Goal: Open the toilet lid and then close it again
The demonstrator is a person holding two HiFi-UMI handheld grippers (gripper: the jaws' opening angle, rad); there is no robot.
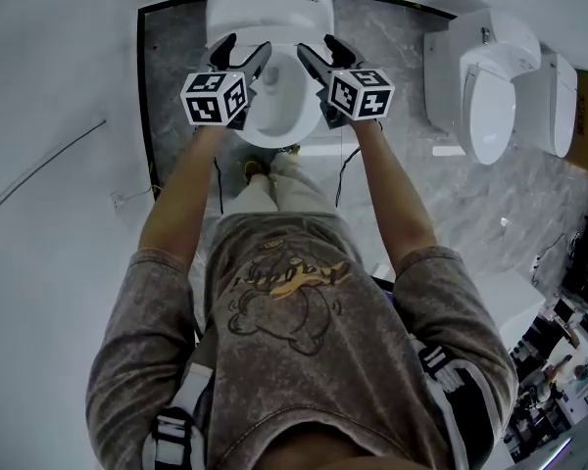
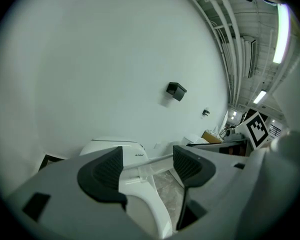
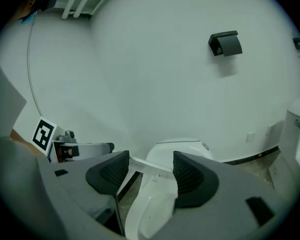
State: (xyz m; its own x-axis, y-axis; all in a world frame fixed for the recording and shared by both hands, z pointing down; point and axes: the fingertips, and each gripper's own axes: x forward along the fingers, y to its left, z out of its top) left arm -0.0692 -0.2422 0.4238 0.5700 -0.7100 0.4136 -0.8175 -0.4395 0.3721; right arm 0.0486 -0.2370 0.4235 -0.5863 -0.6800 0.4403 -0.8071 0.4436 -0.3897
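Note:
A white toilet [image 1: 269, 8] stands against the wall, its bowl [image 1: 274, 106] showing uncovered between my two grippers. My left gripper [image 1: 245, 52] is at the bowl's left rim and my right gripper [image 1: 318, 52] at its right rim. In the left gripper view a thin white lid edge [image 2: 150, 162] runs across the gap of the left gripper [image 2: 147, 166], lifted clear of the seat [image 2: 140, 204]. The right gripper [image 3: 149, 166] shows the same lid edge [image 3: 142, 163] above the bowl [image 3: 150, 209]. Both sets of jaws stand apart, and I see neither clamped on the lid.
Two more white toilets [image 1: 490, 86] [image 1: 559, 101] stand along the right on the grey marble floor [image 1: 412, 57]. A black box [image 3: 225, 43] is fixed on the wall above the toilet. The person's feet [image 1: 269, 164] are right in front of the bowl.

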